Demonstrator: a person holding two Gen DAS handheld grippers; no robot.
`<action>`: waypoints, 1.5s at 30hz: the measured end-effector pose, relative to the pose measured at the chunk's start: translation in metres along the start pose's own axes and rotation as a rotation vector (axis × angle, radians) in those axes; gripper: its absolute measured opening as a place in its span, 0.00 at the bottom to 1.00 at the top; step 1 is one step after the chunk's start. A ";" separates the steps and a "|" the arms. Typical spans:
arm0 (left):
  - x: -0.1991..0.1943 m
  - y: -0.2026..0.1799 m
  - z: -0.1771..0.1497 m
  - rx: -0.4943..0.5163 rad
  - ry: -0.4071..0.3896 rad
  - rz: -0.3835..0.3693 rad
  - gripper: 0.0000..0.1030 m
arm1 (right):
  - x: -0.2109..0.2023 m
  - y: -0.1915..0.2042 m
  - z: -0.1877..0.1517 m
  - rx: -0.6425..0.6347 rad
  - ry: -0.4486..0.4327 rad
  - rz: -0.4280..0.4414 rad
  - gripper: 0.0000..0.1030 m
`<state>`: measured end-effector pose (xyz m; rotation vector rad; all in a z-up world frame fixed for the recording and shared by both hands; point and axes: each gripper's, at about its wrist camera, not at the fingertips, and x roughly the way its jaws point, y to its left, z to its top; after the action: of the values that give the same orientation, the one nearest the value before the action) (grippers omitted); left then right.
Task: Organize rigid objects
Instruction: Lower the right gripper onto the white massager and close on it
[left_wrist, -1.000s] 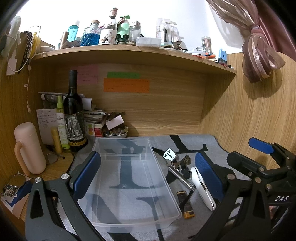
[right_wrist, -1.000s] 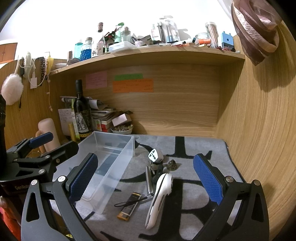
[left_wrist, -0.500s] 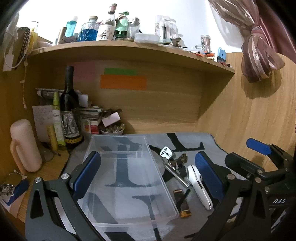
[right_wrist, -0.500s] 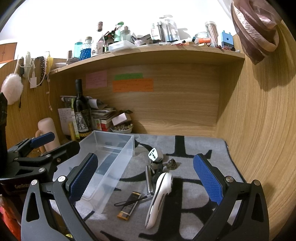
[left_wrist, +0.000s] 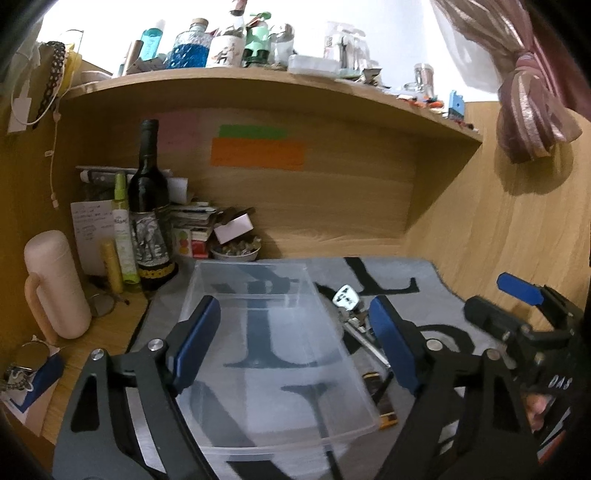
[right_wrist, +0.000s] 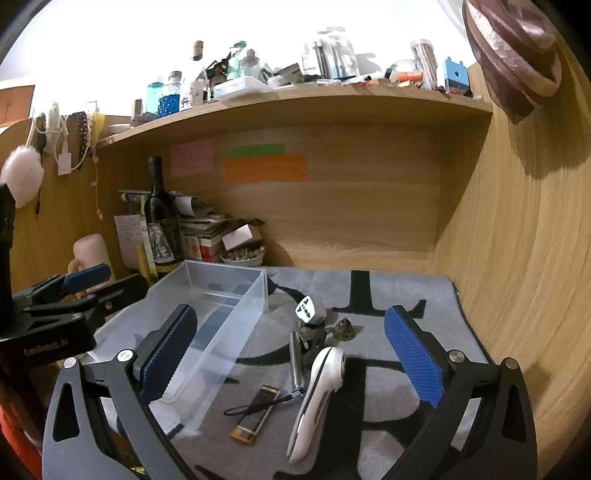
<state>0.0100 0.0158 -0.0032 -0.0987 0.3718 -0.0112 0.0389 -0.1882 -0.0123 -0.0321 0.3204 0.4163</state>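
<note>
In the left wrist view, the left gripper (left_wrist: 295, 339) has just been closing somewhat, its jaws still apart over the clear plastic bin (left_wrist: 266, 332) at frame centre, pads touching nothing. One wine bottle (left_wrist: 149, 206) and one pink flask (left_wrist: 55, 284) stand at the left; the right finger hides part of the items lying right of the bin. In the right wrist view, the right gripper (right_wrist: 291, 354) stands wide and holds nothing. Between its fingers on the grey mat (right_wrist: 413, 295) lie one white handheld device (right_wrist: 317, 398), one metal cylinder (right_wrist: 295, 362), one lighter-like bar (right_wrist: 255, 413), one white plug adapter (right_wrist: 310, 310) and one small cone (right_wrist: 343, 328), all right of the bin.
</note>
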 end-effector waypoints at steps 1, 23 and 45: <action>0.001 0.003 0.000 0.000 0.008 0.004 0.77 | 0.002 -0.002 0.000 0.004 0.006 0.002 0.94; 0.074 0.095 -0.012 -0.034 0.506 0.066 0.33 | 0.067 -0.045 -0.024 0.055 0.303 -0.025 0.63; 0.093 0.096 -0.029 -0.025 0.666 0.002 0.10 | 0.136 -0.049 -0.061 0.096 0.569 0.019 0.49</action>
<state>0.0856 0.1057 -0.0731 -0.1177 1.0380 -0.0374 0.1577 -0.1857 -0.1142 -0.0531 0.9013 0.4054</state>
